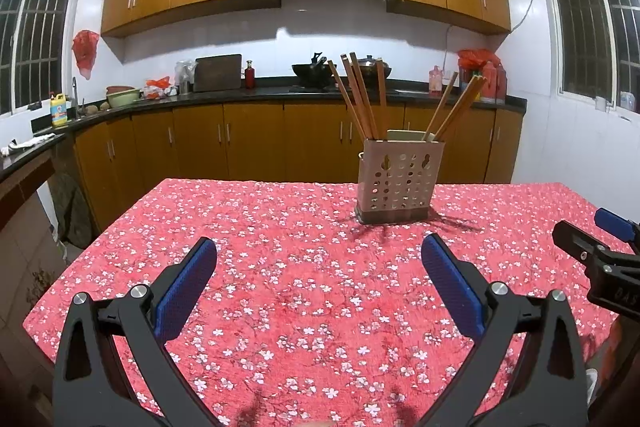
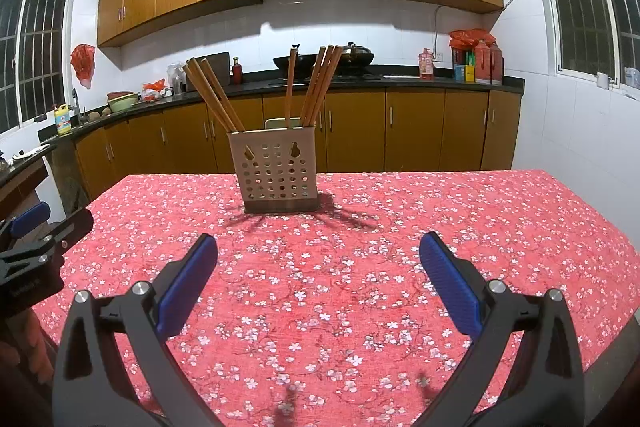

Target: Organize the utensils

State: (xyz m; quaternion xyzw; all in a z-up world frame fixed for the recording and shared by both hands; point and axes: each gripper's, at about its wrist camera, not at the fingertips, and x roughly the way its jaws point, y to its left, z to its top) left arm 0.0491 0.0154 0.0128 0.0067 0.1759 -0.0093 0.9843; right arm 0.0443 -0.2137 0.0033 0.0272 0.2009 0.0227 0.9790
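Observation:
A beige perforated utensil holder [image 1: 400, 181] [image 2: 276, 169] stands upright on the far half of the table. Several wooden chopsticks [image 1: 360, 99] [image 2: 320, 83] stand in it and fan out to both sides. My left gripper [image 1: 320, 251] is open and empty, low over the near part of the table, well short of the holder. My right gripper [image 2: 318, 247] is also open and empty, at about the same distance from the holder. Each gripper shows at the edge of the other's view: the right gripper [image 1: 600, 247] and the left gripper [image 2: 36, 227].
The table carries a red cloth with white flowers [image 1: 300, 267] [image 2: 440, 227]. Behind it runs a black kitchen counter [image 1: 264, 91] with wooden cabinets, a wok [image 1: 314, 71], a cutting board [image 1: 218, 71] and bottles. Windows flank both sides.

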